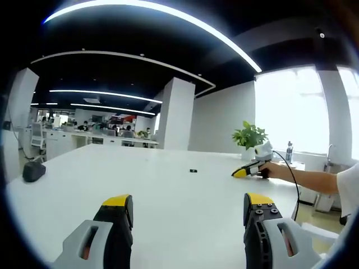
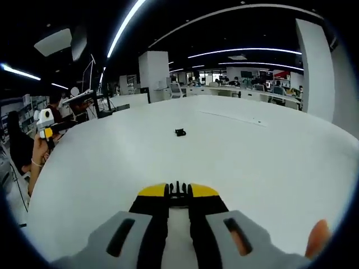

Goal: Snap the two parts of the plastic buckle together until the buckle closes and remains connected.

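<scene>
One small black buckle part (image 1: 193, 170) (image 2: 180, 132) lies alone in the middle of the white table (image 1: 168, 190). My right gripper (image 2: 178, 193) is shut on the other black buckle part (image 2: 178, 190), whose prongs poke out between the yellow tips, low over the table's near side. In the left gripper view, that right gripper (image 1: 245, 171) rests at the table's right edge, in a person's hand. My left gripper (image 1: 188, 202) stands wide open with nothing between its fingers, well short of the loose part. It also appears small, as the left gripper (image 2: 45, 128), at the table's left edge.
A dark rounded object (image 1: 33, 171) sits at the table's left edge. A potted plant (image 1: 249, 136) and a bottle (image 1: 289, 151) stand behind the right edge, near bright windows. Office desks (image 2: 252, 92) and a white pillar (image 2: 154, 75) lie beyond the table.
</scene>
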